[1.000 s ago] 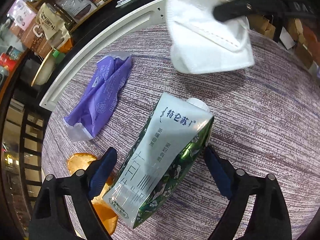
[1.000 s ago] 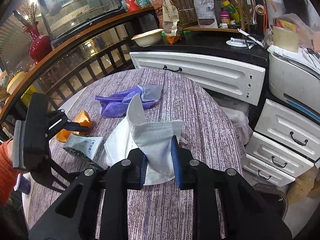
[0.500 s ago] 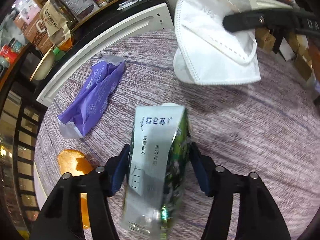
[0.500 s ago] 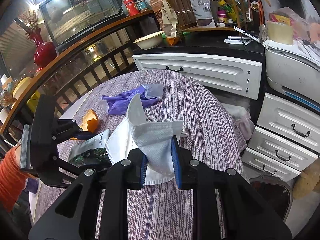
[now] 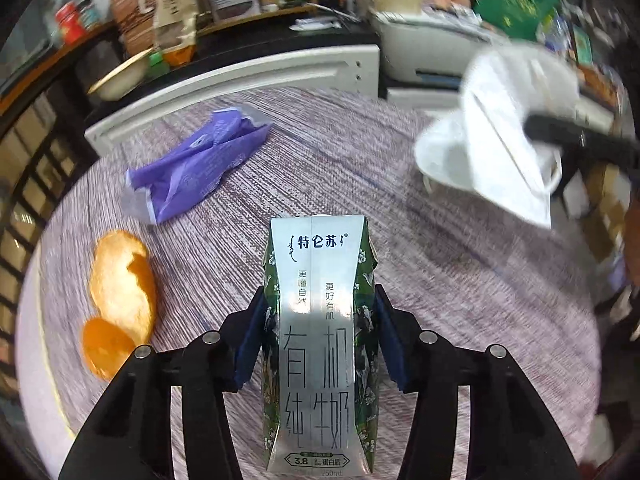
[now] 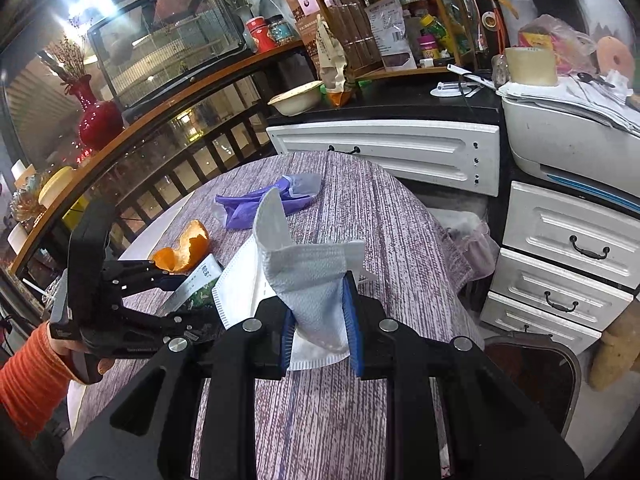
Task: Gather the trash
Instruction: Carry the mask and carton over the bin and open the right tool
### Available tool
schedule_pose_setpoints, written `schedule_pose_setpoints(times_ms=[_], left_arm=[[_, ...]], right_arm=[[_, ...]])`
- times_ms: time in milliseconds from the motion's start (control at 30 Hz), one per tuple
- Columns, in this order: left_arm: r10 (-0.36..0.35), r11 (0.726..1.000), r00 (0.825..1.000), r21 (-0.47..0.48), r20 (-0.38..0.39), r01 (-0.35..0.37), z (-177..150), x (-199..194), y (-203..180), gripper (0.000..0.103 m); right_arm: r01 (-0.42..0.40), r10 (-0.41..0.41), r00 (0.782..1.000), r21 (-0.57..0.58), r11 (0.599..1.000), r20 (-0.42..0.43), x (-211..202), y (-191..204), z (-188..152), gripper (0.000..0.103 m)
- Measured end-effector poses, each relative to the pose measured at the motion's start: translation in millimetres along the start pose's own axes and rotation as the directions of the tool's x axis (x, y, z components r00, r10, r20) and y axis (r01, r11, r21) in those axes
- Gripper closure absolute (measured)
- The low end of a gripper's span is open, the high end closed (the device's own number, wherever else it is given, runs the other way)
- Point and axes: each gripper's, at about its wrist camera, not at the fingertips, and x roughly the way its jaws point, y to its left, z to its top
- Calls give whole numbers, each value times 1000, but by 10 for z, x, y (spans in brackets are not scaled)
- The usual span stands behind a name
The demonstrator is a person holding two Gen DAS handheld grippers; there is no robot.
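Note:
A green-and-silver milk carton (image 5: 320, 320) stands between the blue pads of my left gripper (image 5: 319, 294). Its jaws are closing and the pads press on the carton's sides, holding it just above the purple-striped round table (image 5: 440, 280). The right wrist view shows that left gripper (image 6: 176, 288) at the left, carton (image 6: 200, 276) in it. My right gripper (image 6: 318, 308) is shut on a white face mask (image 6: 308, 276), which hangs at the right in the left wrist view as the mask (image 5: 492, 152). A purple wrapper (image 5: 200, 160) and orange peel (image 5: 120, 292) lie on the table.
A white cabinet front (image 6: 384, 148) runs behind the table, with a printer (image 6: 560, 140) and white drawers (image 6: 568, 248) to the right. A dark round container (image 6: 532, 368) sits on the floor beside the table. A person's orange sleeve (image 6: 28, 380) holds the left gripper.
My left gripper closed from wide open onto the carton, raised it off the table and rolled it straight. The right gripper carried the mask to the right.

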Motion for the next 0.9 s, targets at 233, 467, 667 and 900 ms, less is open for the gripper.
schedule_pose_setpoints(times_ms=[233, 467, 667, 900], left_arm=[[-39, 996, 994, -73, 106, 47, -4, -231, -137, 52], [-117, 990, 970, -50, 213, 131, -10, -480, -569, 52], [-213, 975, 945, -12, 247, 222, 19, -564, -969, 52], [-261, 963, 930, 7, 258, 268, 69, -563, -1247, 52]], right_arm=[[10, -11, 998, 21, 1000, 54, -393, -140, -193, 80], [100, -103, 990, 35, 994, 93, -821, -376, -422, 80], [242, -246, 968, 75, 967, 57, -993, -748, -739, 80], [397, -395, 918, 109, 911, -44, -789, -1196, -1101, 80]])
